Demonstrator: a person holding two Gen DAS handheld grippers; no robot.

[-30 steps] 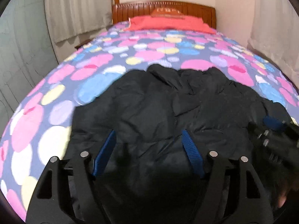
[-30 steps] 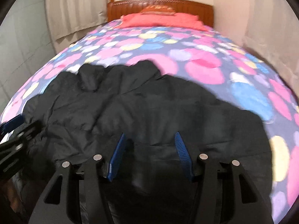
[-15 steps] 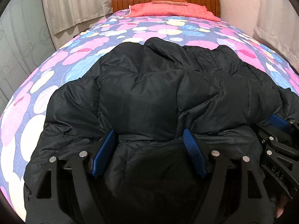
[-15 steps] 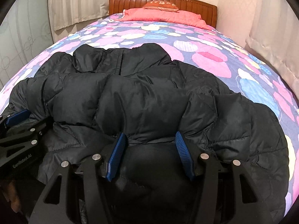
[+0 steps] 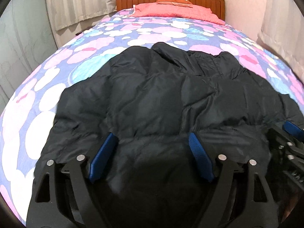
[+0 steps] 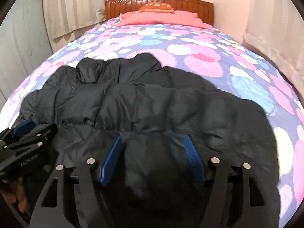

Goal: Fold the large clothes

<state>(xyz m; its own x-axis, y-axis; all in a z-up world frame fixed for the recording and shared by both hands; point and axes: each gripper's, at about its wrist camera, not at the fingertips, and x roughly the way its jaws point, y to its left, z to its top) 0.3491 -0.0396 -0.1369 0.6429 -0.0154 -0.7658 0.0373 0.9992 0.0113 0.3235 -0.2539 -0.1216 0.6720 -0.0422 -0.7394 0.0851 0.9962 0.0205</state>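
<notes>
a black puffer jacket (image 5: pixel 163 98) lies spread across the near half of a bed with a spotted quilt (image 5: pixel 47 98), its collar toward twelve o'clock and its hem bunched at six o'clock under both tools. in the left wrist view the left gripper (image 5: pixel 151 139) sits at six o'clock with its blue pads (image 5: pixel 102 156) set wide apart, a thick roll of the jacket's hem swelling up between them; the pads flank the fabric, but whether they press it cannot be told. the right gripper (image 5: pixel 288 146) shows at four o'clock of that view, resting against the jacket's edge.

in the right wrist view the right gripper (image 6: pixel 152 142) is likewise at six o'clock, fingers (image 6: pixel 192 156) spread, with a mound of jacket (image 6: pixel 152 106) filling the gap. the left gripper (image 6: pixel 28 138) lies at eight o'clock, low on the hem. beyond the collar, at twelve o'clock, a red pillow (image 6: pixel 161 18) rests against a wooden headboard (image 6: pixel 157 1). pale curtains (image 6: pixel 70 9) hang at ten o'clock.
</notes>
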